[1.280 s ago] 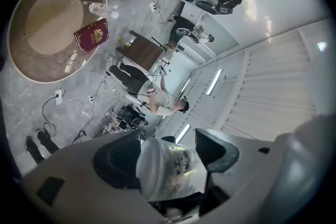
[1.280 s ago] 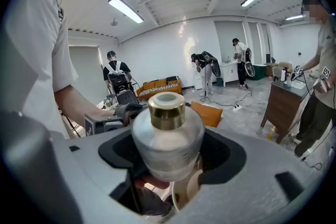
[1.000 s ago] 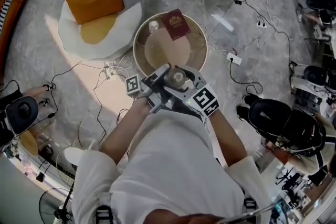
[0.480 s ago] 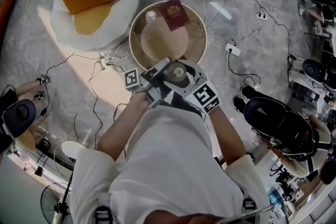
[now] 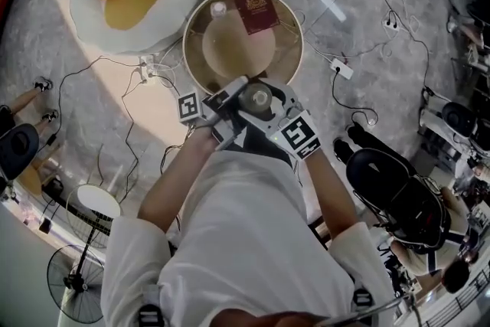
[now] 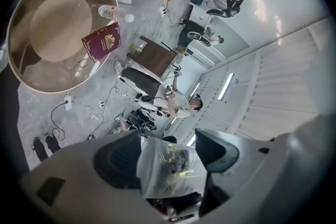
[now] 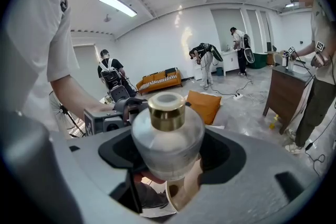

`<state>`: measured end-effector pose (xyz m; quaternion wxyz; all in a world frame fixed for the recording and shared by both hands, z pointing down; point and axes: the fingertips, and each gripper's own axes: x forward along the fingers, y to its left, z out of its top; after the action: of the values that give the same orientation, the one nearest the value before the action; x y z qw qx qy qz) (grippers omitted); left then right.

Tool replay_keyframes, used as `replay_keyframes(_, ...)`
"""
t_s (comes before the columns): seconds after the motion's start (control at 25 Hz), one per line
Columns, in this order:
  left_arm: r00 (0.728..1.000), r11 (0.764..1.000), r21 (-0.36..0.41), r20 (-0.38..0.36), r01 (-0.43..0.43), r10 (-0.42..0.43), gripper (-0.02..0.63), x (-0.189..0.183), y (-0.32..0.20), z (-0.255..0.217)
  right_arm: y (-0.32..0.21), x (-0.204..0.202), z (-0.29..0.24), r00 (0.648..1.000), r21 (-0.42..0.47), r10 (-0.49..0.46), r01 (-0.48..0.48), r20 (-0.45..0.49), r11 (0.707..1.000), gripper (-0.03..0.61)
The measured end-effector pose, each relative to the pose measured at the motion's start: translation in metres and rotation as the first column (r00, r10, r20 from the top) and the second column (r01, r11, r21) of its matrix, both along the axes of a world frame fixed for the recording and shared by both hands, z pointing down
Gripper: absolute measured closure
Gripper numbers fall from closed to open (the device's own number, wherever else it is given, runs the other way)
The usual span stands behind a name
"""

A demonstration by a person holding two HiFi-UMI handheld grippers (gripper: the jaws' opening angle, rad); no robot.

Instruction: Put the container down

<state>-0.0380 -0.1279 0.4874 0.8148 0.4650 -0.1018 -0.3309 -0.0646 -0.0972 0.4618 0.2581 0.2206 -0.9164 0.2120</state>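
Over the near edge of the round counter point(image 5: 187, 50), both grippers are held close together in front of the person's body. The right gripper point(image 7: 170, 156) pinches the container point(image 7: 167, 136), a frosted jar with a gold neck, its jaws pressed against the jar's rounded sides. The jar stands upright in that grip. From the head view it seems to hang above the counter's near rim and not to rest on it, though its base cannot be seen. The left gripper point(image 6: 167, 157) is closed on a crumpled clear wrapper point(image 6: 168, 170) and holds it just beside the jar. A red booklet point(image 5: 256, 9) and a small bottle point(image 5: 220, 9) lie at the counter's far edge, well apart from the grippers, so the middle and near part look free. I judge the task as not yet done: the jar has yet to be lowered onto the counter, and the right gripper must then let go.
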Motion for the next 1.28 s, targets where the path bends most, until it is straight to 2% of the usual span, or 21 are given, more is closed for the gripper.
replay_keyframes(0.4,0.998,0.999,0.006,0.06,0.034,-0.034,0.311,0.028,-0.01,0.029,-0.01,0.034,0.033,0.997,-0.01,-0.077,0.077,-0.009,0.997,0.244)
replay_keyframes(0.76,0.993,0.997,-0.026,0.094,0.076,-0.073,0.311,0.049,-0.036,0.089,-0.044,0.063,0.096,0.997,-0.061,-0.074,0.073,-0.006,0.995,0.244)
replay_keyframes(1.28,0.987,0.992,-0.069,0.128,0.108,-0.099,0.311,0.063,-0.045,0.161,-0.073,0.09,0.173,0.998,-0.099,-0.062,0.059,-0.029,0.993,0.244)
